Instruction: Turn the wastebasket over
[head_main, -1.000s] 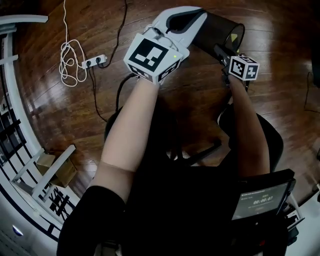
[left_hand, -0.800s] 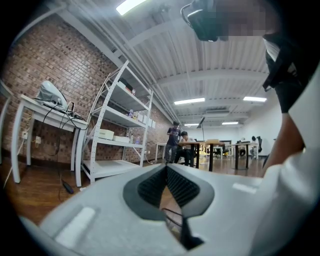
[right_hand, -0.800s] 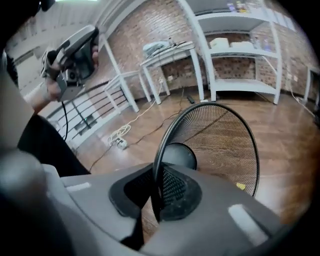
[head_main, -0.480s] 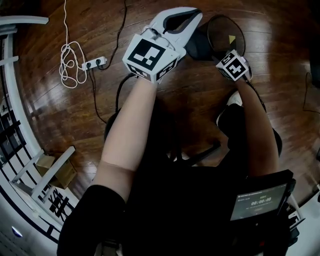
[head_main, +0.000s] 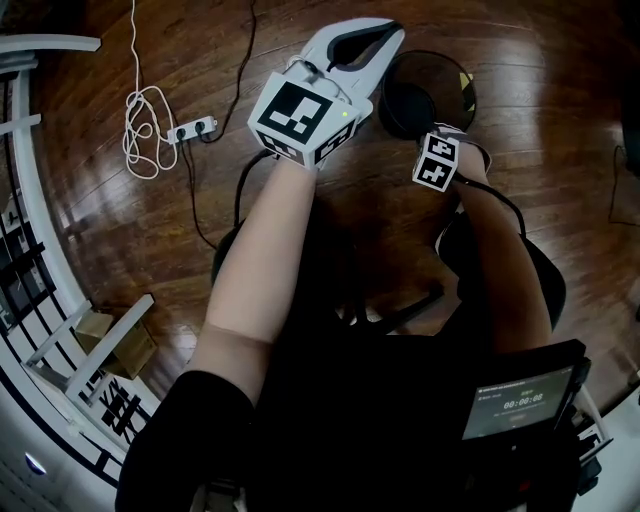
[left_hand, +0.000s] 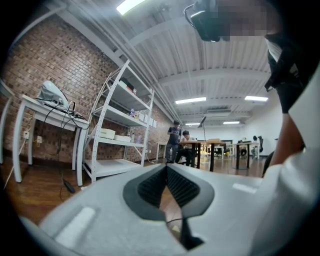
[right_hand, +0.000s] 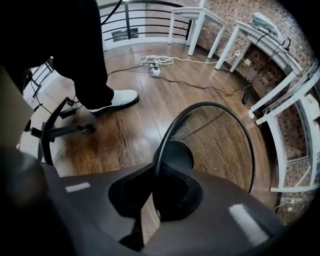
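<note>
Standing on the wood floor just ahead of the person's knees, the wastebasket has its open mouth facing the ceiling and its solid bottom down. Its long axis runs close to vertical: the head view looks almost straight into the round rim, and the right gripper view shows the dark bottom disc through the mesh wall. Whether the bottom sits fully flat on the boards cannot be told from either view.

By that pose, the turning itself looks done or very nearly so. What seems left is 2 small things: settling the basket so it rests on its own, then letting go and drawing the tool away.

The right gripper points down at the near side of the rim, and its 2 jaws are closed on that thin black rim, which passes between the pads. The left gripper is held level just beside the basket's left side, apart from it. Its jaws meet at the tips with nothing between them, so it takes no part in the hold. Only 1 tool carries the basket at this moment.
</note>
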